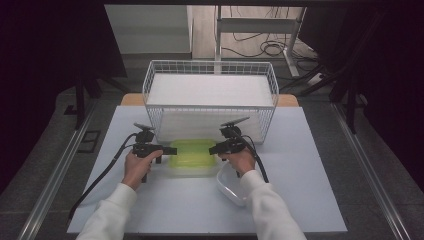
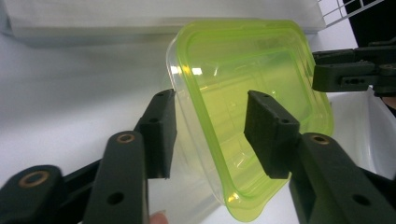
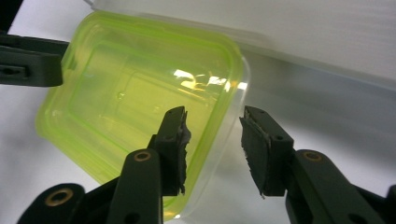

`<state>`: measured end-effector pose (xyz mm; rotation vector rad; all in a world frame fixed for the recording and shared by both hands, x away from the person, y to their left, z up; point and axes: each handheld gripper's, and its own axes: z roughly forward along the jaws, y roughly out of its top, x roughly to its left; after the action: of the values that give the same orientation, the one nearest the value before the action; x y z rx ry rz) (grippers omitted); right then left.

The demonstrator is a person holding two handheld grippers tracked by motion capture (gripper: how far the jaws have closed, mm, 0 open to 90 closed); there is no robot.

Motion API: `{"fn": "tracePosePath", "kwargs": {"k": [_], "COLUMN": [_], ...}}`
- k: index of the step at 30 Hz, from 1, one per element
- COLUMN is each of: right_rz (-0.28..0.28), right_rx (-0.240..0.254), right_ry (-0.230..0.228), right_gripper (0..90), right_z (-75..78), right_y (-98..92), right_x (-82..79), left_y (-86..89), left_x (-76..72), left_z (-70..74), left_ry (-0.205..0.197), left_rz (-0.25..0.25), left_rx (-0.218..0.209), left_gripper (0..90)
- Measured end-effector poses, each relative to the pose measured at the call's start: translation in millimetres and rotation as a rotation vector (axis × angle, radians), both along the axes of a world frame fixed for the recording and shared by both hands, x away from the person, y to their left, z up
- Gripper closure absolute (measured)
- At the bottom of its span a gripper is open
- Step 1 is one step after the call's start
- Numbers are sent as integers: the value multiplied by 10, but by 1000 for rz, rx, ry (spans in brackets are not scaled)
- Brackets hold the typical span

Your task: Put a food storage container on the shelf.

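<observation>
Sleeved forearms come in at the bottom of the high view, each hand carrying a hand-held gripper. Between them on the counter (image 1: 300, 200) lies a green-lidded container (image 1: 192, 156), just in front of a white wire basket (image 1: 210, 97). The left hand-held gripper (image 1: 167, 150) meets the container's left edge and the right hand-held gripper (image 1: 215, 149) its right edge. A white tray (image 1: 231, 189) sits beside the right wrist.

From the left gripper view, the left hand-held gripper (image 2: 210, 135) stands about half open, its jaws straddling the lid's rim, one over the clear wall, one over the green top. Neither pad visibly presses, though I cannot be sure.

From the right gripper view, the right hand-held gripper (image 3: 212, 149) is likewise partly open, jaws either side of the container's corner rim, with a gap on the outer side.

I judge the step to be a two-sided grasp of the container, not yet clamped. Next, both jaws need to close evenly on the rims before any lift, perhaps towards the basket, or the box may tip.
</observation>
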<state>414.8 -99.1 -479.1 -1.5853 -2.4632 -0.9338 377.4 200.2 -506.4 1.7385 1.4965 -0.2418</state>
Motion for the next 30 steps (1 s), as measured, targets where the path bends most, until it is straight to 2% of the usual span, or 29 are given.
{"fn": "tracePosePath", "kwargs": {"k": [6, 9, 10, 14, 16, 25, 26, 30], "right_rz": [1, -4, -8, -10, -6, 14, 24, 46], "right_rx": [0, 19, 32, 54, 68, 119, 125, 146], "right_ry": [20, 29, 31, 22, 18, -15, -33, -69], "right_gripper": [643, 667, 679, 740, 762, 771, 774, 780], "right_z": [-36, -37, -26, 21, 52, 190, 230, 294], "right_y": [19, 8, 3, -31, -38, -119, -124, -134], "right_x": [0, -1, -4, -20, -42, -106, -137, -188], "left_y": [-11, -13, -10, 7, 14, 42, 60, 87], "left_x": [6, 5, 1, -19, -35, -158, -181, -224], "left_z": [-28, -30, -24, 23, 41, 167, 206, 262], "left_ry": [12, 16, 18, -2, -8, -76, -96, -128], "left_rz": [-8, -11, -16, -7, -12, -11, -15, -20], "left_rx": [-5, -7, -26, -44, -32, -77, -80, -87], "left_gripper": [613, 656, 673, 713, 720, 771, 772, 785]}}
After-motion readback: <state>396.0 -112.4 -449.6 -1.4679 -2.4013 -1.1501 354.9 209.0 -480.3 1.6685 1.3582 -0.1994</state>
